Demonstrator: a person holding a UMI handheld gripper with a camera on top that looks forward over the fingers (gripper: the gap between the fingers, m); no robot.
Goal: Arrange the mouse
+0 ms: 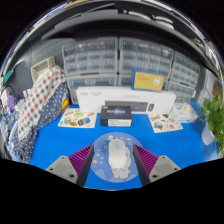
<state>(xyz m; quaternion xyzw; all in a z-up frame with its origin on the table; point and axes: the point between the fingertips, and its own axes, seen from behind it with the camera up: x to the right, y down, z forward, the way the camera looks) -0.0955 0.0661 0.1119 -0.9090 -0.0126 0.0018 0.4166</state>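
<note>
Looking along my gripper [118, 163], held level just above the blue table [60, 150], I note the fingers spread with the white mouse [119, 157] between them, gaps either side. Beyond the mouse sit a black box [115, 118] and a white carton [120, 97]. Drawer shelves [120, 60] line the back wall.

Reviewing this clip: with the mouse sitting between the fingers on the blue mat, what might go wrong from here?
The gripper is open, and the white mouse stands between its fingers on the blue mat.

1. The mouse's rounded shell may slip or twist if the pads close off-centre.
2. Pushed forward, it could bump the black box just beyond the fingers.
3. The glossy cards beside that box might get swept aside.
</note>
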